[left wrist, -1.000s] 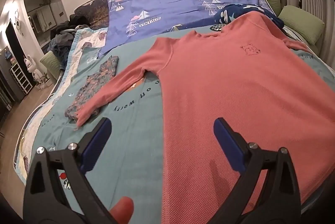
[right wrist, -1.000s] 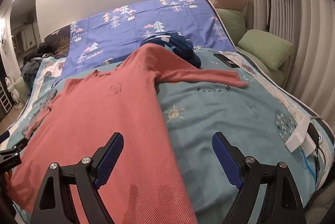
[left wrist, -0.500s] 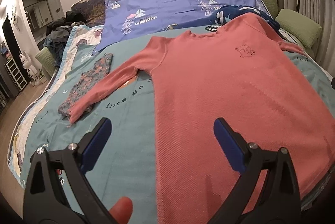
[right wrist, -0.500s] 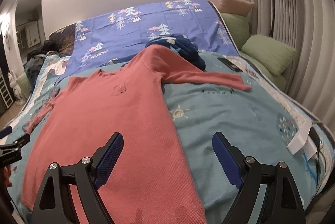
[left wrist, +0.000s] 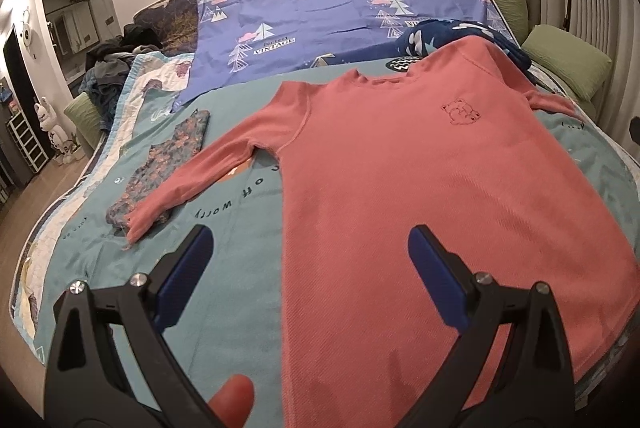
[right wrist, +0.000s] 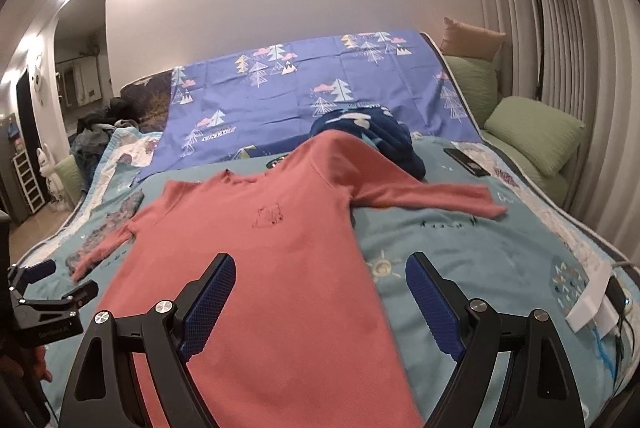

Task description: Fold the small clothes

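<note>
A coral long-sleeved shirt (left wrist: 420,179) (right wrist: 256,268) lies flat, front up, on the teal bedspread (left wrist: 224,252), both sleeves spread outward. Its right shoulder rests on a dark blue bundled garment (right wrist: 372,135). My left gripper (left wrist: 310,256) hovers open above the shirt's lower left hem, holding nothing. My right gripper (right wrist: 320,288) hangs open over the shirt's lower right side, also empty. The left gripper (right wrist: 52,280) shows at the left edge of the right wrist view. A fingertip (left wrist: 232,400) shows under the left gripper.
A folded floral garment (left wrist: 168,163) lies under the left cuff. A purple tree-print sheet (left wrist: 320,11) covers the bed's far end. Green pillows (right wrist: 536,131), a phone (right wrist: 466,161) and a white power strip (right wrist: 592,308) sit on the right. A clothes heap (left wrist: 112,59) is far left.
Both grippers have pulled back and risen, so more of the shirt and bed shows. Both stay open and empty; the shirt has not moved.
</note>
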Demonstrator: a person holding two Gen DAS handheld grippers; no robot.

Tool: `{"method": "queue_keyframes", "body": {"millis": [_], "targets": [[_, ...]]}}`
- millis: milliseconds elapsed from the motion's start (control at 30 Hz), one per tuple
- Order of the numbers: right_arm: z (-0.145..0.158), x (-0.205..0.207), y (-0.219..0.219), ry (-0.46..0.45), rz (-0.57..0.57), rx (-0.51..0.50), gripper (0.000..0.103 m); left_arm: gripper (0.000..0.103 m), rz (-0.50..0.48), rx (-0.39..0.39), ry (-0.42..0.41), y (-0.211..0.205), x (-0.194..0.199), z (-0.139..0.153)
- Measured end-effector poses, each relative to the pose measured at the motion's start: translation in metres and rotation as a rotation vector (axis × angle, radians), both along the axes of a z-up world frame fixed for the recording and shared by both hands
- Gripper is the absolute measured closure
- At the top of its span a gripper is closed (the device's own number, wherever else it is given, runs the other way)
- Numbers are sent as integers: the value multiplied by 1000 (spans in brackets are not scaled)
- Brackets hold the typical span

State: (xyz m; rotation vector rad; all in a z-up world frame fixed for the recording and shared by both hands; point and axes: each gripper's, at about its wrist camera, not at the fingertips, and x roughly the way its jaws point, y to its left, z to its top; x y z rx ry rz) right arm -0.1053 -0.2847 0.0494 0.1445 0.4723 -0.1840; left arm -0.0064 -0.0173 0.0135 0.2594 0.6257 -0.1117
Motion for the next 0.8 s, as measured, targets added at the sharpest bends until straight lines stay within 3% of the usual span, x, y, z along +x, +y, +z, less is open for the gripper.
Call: {"method": "queue_keyframes", "body": {"millis": [800], "targets": [[1,32,18,45,3,-32,14,5,-29,-40,7,-17,16,7]]}}
